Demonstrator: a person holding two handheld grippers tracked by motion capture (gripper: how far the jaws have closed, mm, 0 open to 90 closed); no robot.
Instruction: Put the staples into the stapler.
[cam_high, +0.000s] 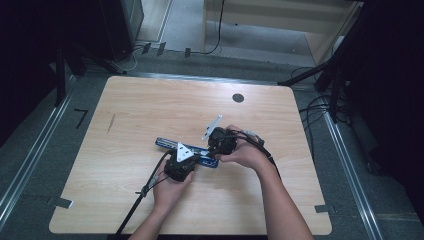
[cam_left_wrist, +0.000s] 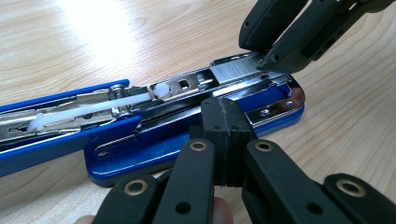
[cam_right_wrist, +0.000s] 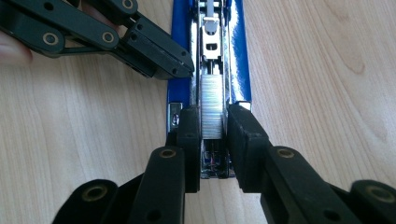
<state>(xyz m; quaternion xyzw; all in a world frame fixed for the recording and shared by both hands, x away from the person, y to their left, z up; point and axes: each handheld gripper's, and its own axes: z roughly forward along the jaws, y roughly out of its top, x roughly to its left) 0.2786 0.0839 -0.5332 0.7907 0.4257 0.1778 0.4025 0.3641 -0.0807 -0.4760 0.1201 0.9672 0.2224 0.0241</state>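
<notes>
Left tongs (cam_left_wrist: 223, 135) clenched, pressing blue stapler (cam_left_wrist: 154, 154) base; right tongs (cam_right_wrist: 212, 140) gripping staple strip (cam_right_wrist: 211, 105).

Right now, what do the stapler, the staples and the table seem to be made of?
Stapler: glossy blue body, probably painted metal or plastic, by its sharp reflections; the inner channel looks like bright chromed steel.
Staples: a ridged silvery metal strip.
Table: pale wood-grain top with a matte finish, possibly laminate.
</notes>
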